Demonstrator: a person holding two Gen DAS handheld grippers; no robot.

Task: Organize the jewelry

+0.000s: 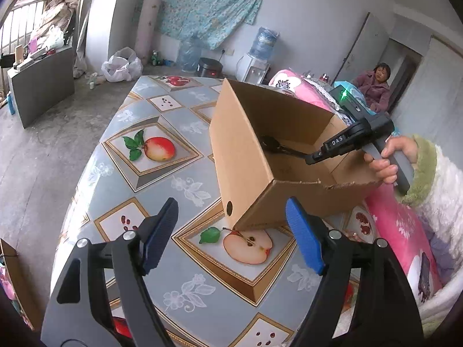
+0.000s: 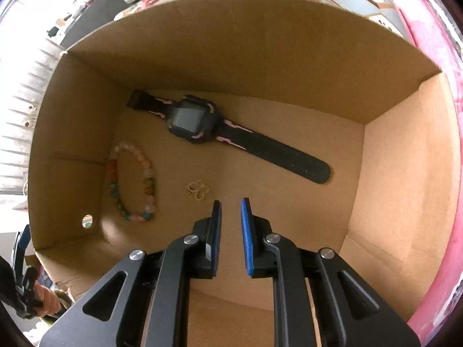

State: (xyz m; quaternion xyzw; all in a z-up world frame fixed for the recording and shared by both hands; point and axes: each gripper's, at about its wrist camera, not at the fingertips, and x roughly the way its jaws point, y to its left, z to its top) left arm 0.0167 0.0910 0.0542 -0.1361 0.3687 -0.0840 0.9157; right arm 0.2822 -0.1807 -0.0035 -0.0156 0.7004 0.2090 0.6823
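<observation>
**Watch, bracelet and small ornament lie in the cardboard box**

In the left wrist view, the left gripper (image 1: 231, 231) fills the bottom of the frame with its blue-padded fingers (image 1: 303, 237) spread wide and nothing between them. It hangs over a table (image 1: 121, 179) covered in a grey cloth printed with fruit. Right of centre stands an open cardboard box (image 1: 246, 156), a round hole low in its near corner. The right gripper (image 1: 269, 141) reaches into the box from the right edge of the frame, held by a hand (image 1: 387, 159) in a white fluffy sleeve with a green cuff. A pink flowered blanket (image 1: 405, 231) lies along the lower right. In the upper right a person in a purple jacket (image 1: 376, 86) sits by a doorway.

In the right wrist view, the right gripper (image 2: 231, 202) points down into the box (image 2: 260, 57), its two fingers (image 2: 246, 231) drawn close with a narrow gap and nothing held. On the box floor, a black watch (image 2: 191, 118) with pink marks on its strap lies flat and diagonal across the centre of the frame. A bracelet (image 2: 133, 185) of pale coloured beads lies left of centre, near the left wall. A small gold-coloured ornament (image 2: 198, 190) rests between the bracelet and the fingertips, just beyond the left finger; its exact kind is too small to tell. The three pieces lie apart from each other.
</observation>
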